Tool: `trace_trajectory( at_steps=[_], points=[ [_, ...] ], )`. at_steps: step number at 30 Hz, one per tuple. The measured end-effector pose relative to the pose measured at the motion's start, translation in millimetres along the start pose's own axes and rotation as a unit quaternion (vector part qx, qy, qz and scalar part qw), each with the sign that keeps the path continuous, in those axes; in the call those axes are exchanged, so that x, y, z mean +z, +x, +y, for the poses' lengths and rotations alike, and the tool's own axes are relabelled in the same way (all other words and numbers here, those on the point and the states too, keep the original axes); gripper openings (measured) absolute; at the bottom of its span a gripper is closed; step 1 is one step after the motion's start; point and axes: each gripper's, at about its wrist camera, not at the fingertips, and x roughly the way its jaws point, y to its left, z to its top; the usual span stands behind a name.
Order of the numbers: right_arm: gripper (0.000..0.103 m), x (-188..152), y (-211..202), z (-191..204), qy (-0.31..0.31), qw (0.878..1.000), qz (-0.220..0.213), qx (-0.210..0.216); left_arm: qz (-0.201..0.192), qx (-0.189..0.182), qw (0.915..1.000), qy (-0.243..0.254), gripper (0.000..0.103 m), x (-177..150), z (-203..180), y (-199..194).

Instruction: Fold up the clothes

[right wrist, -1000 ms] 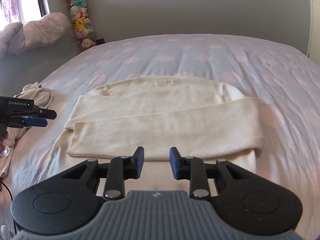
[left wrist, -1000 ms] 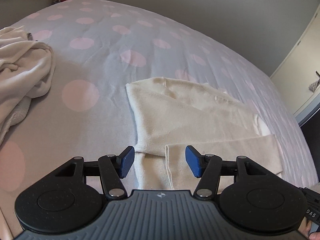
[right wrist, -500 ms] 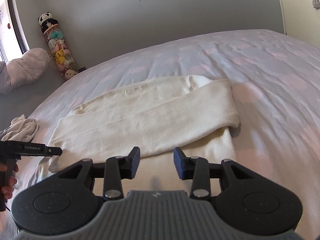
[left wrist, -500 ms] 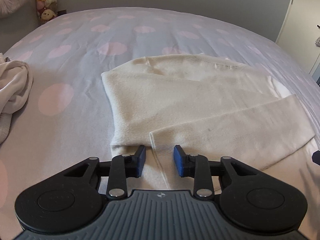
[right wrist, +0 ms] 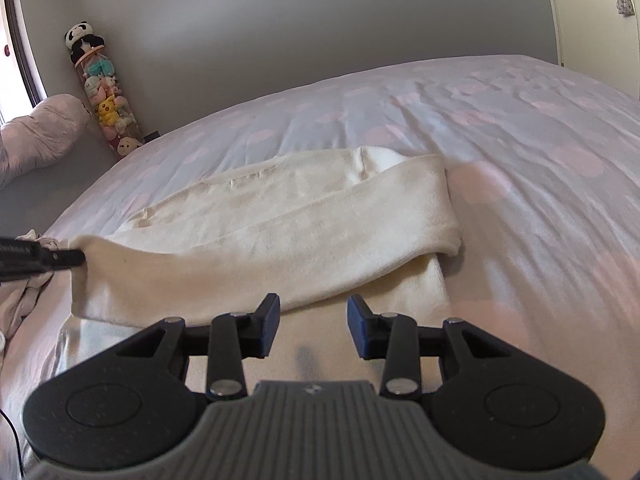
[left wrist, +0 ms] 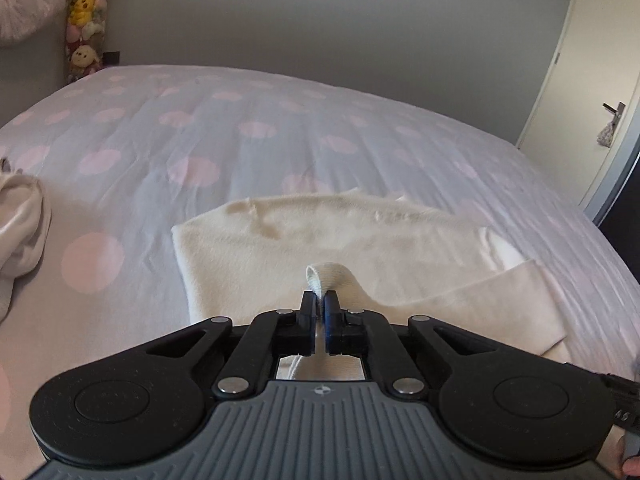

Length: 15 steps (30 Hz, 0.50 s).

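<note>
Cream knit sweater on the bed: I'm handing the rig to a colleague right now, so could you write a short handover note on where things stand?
Left gripper: shut on the cuff of the folded-over sleeve of the cream knit sweater, lifting that end off the fabric; its fingers have just closed.
Right gripper: open, holding nothing, poised above the sweater's near hem.
Sweater lies flat on the polka-dot bedspread; a crumpled pale garment waits to its left.
Done: one sleeve laid across the body.
Left: finish placing the held sleeve, fold the body, then likely the other garment.
</note>
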Motion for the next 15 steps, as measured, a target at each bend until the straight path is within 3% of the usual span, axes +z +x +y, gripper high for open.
trace_trajectory(
  at_steps=[5, 10, 15],
  points=[
    [0.039, 4.3, 7.6, 1.0, -0.031, 1.0, -0.007, 0.003, -0.019, -0.037, 0.9987, 0.028, 0.002, 75.8, -35.4, -5.4],
    [0.028, 11.0, 28.2, 0.7, -0.061, 0.998, -0.014, 0.013, -0.044, -0.036, 0.9956, 0.074, 0.002, 137.8, -76.0, -6.2],
    [0.028, 19.6, 42.8, -13.7, -0.041, 0.999, -0.025, 0.005, -0.058, -0.026, 0.9939, 0.09, 0.002, 173.2, -93.4, -6.4]
  ],
)
